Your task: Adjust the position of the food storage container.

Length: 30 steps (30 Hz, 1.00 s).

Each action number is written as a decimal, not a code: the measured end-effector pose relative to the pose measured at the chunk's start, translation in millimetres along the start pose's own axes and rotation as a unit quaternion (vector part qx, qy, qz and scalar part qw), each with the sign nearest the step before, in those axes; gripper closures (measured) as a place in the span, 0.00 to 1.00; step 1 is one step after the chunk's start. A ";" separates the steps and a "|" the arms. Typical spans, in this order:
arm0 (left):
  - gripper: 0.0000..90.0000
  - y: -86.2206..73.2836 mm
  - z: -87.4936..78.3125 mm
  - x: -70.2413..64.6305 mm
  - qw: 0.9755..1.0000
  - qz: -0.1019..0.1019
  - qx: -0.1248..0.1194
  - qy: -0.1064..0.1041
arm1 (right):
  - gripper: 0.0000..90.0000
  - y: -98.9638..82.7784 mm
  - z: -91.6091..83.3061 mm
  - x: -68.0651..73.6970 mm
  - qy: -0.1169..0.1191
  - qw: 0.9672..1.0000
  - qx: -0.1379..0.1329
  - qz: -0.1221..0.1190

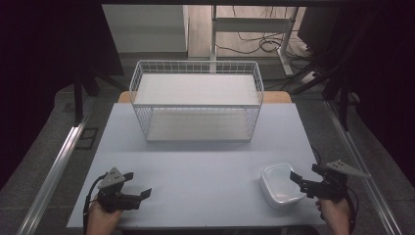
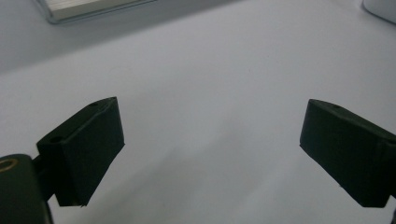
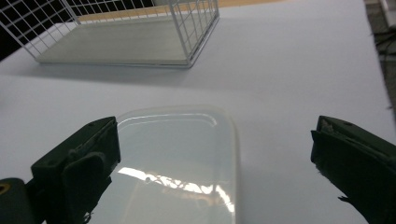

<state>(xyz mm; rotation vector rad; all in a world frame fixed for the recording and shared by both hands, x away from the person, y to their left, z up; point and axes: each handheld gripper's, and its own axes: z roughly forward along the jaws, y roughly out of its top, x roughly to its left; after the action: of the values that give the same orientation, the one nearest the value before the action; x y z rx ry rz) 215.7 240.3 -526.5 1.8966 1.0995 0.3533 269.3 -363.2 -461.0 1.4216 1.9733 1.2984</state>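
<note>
I read this as the very start: the white container (image 1: 280, 185) sits on the table (image 1: 195, 161) near its front right corner, well apart from the wire rack (image 1: 195, 100) at the far side, and nothing is gripped yet. My right gripper (image 1: 302, 182) hovers at the container's right edge with jaws spread wide and empty. My left gripper (image 1: 138, 185) waits, equally wide and empty, over bare table at front left, so the pick-up and any placing are, I judge, all left to do.

The white container (image 3: 177, 163) is cut off by the right gripper view's bottom edge.
</note>
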 end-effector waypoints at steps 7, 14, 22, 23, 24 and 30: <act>0.07 -2.6 -7.6 -0.8 1.000 -0.001 -0.001 0.015 | 0.00 -4.6 6.3 7.6 -0.011 0.999 0.017 -0.030; 0.07 -3.9 -3.9 0.1 1.000 -0.012 0.005 0.003 | 0.00 -8.8 15.1 7.7 -0.045 0.996 0.059 -0.041; 0.07 -4.3 -4.4 1.1 1.000 -0.017 0.003 0.005 | 0.00 -8.6 15.2 8.3 -0.031 0.997 0.062 -0.043; 0.07 -4.3 -4.4 1.1 1.000 -0.017 0.003 0.005 | 0.00 -8.5 15.0 8.1 -0.030 0.997 0.063 -0.043; 0.07 -4.4 -3.8 1.2 1.000 -0.017 0.006 0.005 | 0.00 -8.3 14.7 7.9 -0.029 0.997 0.065 -0.042; 0.07 -4.0 -2.1 -0.5 1.000 -0.013 0.011 0.003 | 0.13 -5.6 9.4 4.5 -0.049 0.996 0.070 -0.025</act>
<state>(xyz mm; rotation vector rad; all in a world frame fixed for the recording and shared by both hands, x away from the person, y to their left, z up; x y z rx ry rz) 211.9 241.9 -528.5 1.8987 1.1362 0.3344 271.3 -355.3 -469.5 1.4606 2.0547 1.0661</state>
